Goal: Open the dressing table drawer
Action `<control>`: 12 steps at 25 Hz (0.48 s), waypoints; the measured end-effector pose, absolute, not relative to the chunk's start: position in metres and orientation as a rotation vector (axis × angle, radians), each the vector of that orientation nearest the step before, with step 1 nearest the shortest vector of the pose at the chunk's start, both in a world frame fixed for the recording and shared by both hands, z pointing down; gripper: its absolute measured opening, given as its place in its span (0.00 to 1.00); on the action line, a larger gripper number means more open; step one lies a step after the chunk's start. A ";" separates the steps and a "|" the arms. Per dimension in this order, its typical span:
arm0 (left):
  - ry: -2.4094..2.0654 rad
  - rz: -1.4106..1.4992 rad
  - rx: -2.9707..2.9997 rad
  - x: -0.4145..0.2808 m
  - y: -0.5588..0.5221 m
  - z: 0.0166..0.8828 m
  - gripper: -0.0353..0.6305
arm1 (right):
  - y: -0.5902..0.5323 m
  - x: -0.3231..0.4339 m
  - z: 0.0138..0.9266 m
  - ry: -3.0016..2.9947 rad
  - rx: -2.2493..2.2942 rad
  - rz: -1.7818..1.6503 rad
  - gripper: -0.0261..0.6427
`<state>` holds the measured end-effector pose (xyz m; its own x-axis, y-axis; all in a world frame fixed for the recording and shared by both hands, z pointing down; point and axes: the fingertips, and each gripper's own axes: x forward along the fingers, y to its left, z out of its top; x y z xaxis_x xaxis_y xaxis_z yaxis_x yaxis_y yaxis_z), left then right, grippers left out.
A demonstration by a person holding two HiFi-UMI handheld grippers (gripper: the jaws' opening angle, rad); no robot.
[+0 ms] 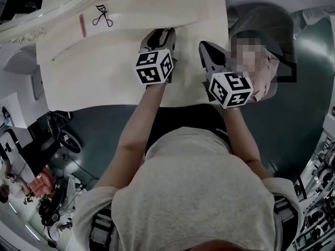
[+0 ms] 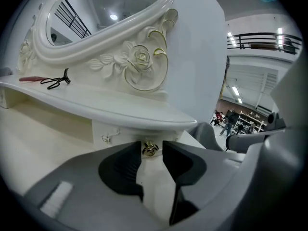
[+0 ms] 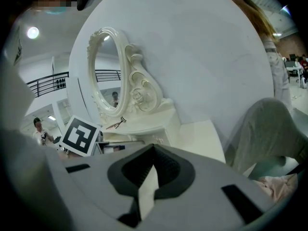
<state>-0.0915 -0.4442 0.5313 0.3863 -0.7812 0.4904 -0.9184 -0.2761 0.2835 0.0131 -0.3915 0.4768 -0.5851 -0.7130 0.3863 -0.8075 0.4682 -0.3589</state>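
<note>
The white dressing table (image 1: 94, 77) fills the upper left of the head view. Under its raised shelf (image 2: 110, 107) sits a small drawer front (image 2: 122, 133) with a gold knob (image 2: 149, 148). My left gripper (image 1: 161, 33) hovers over the tabletop and points at that drawer. Seen from the left gripper view, the left gripper (image 2: 151, 146) is open, with the knob showing in the gap just beyond the tips, untouched. My right gripper (image 1: 205, 47) hangs to the right near the table's right edge. It (image 3: 154, 149) is shut, tips together, with nothing in it.
An eyelash curler (image 1: 103, 15) and a red stick (image 1: 82, 25) lie on the shelf, below the ornate oval mirror (image 2: 106, 8). A grey chair (image 1: 261, 30) with pink cloth stands right of the table. Cluttered floor and equipment lie at the lower left.
</note>
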 end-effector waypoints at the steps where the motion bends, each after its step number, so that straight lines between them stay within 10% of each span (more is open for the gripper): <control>1: -1.468 0.356 2.129 -0.092 -0.445 0.532 0.26 | -0.392 0.014 0.478 -2.529 1.327 0.768 0.04; 12: -1.479 0.409 2.142 -0.089 -0.442 0.532 0.20 | -0.394 0.019 0.476 -2.523 1.354 0.751 0.04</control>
